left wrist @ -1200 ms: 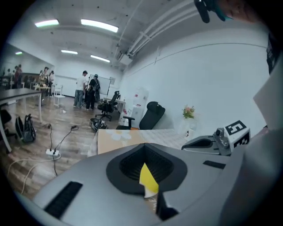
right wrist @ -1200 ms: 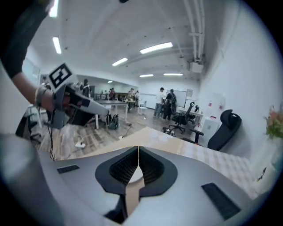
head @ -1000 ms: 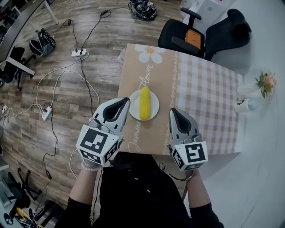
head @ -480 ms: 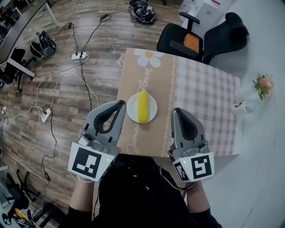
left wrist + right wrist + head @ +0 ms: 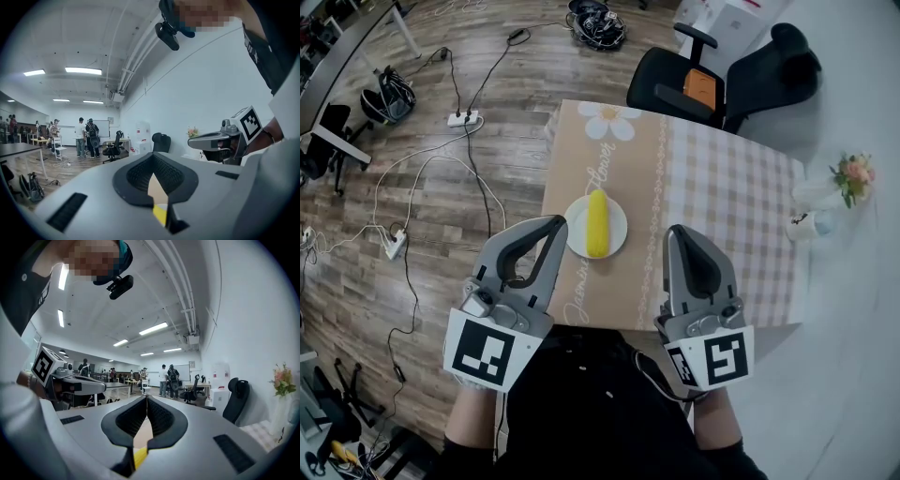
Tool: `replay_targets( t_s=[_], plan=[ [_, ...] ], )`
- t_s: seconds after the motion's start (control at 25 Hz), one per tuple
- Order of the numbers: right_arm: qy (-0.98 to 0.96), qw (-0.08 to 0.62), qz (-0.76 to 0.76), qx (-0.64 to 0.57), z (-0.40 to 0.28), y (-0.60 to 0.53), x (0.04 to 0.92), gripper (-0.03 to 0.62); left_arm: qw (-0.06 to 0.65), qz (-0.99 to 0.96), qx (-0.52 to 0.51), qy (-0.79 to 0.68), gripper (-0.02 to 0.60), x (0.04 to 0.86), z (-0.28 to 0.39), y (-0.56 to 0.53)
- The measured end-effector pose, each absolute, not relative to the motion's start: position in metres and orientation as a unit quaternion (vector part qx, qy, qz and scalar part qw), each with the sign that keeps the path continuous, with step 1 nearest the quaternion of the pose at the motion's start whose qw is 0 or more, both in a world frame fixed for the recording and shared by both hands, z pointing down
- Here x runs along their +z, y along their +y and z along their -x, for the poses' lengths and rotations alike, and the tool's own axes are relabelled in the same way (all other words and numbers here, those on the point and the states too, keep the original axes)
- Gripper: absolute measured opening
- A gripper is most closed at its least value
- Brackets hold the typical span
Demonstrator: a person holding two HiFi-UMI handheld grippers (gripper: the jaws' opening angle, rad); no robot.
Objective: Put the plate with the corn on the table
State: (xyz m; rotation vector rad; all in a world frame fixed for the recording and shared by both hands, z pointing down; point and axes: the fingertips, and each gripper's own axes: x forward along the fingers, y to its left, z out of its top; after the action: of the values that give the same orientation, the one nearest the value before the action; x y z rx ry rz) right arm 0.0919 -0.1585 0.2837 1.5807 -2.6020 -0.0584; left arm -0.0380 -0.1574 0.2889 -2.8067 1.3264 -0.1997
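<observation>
A white plate [image 5: 619, 226] with a yellow corn cob [image 5: 597, 222] rests on the table [image 5: 722, 206], on the tan part of its cloth. Both grippers hover above the near table edge, apart from the plate. My left gripper [image 5: 554, 225] is left of the plate and shut on nothing. My right gripper [image 5: 678, 233] is right of it, also shut and holding nothing. In the left gripper view the jaws [image 5: 152, 155] meet, with a sliver of yellow corn [image 5: 160, 215] showing below them. The right gripper view shows closed jaws [image 5: 146, 399] and the same yellow sliver [image 5: 139, 457].
Two black office chairs [image 5: 722, 75] stand at the table's far edge. A flower vase [image 5: 858, 178] and a white cup [image 5: 807, 225] sit at the right. Cables and a power strip [image 5: 464, 117] lie on the wood floor. People [image 5: 86, 136] stand far across the room.
Both grippers have risen and drawn back toward the person, away from the plate. The plate with the corn has stayed on the table.
</observation>
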Motion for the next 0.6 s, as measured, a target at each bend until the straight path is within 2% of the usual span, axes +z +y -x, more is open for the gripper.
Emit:
replay_targets(
  t_s=[0.28, 0.6],
  plan=[
    [-0.853, 0.082, -0.515, -0.037, -0.0881, -0.1581, 0.2886, 0.040, 0.009, 0.909, -0.059, 0.412, 0.012, 0.2870, 0.0330, -0.1548],
    [-0.852, 0.086, -0.515, -0.043, -0.0890, -0.1540, 0.2855, 0.040, 0.016, 0.910, -0.063, 0.410, 0.012, 0.2845, 0.0295, -0.1515]
  ],
)
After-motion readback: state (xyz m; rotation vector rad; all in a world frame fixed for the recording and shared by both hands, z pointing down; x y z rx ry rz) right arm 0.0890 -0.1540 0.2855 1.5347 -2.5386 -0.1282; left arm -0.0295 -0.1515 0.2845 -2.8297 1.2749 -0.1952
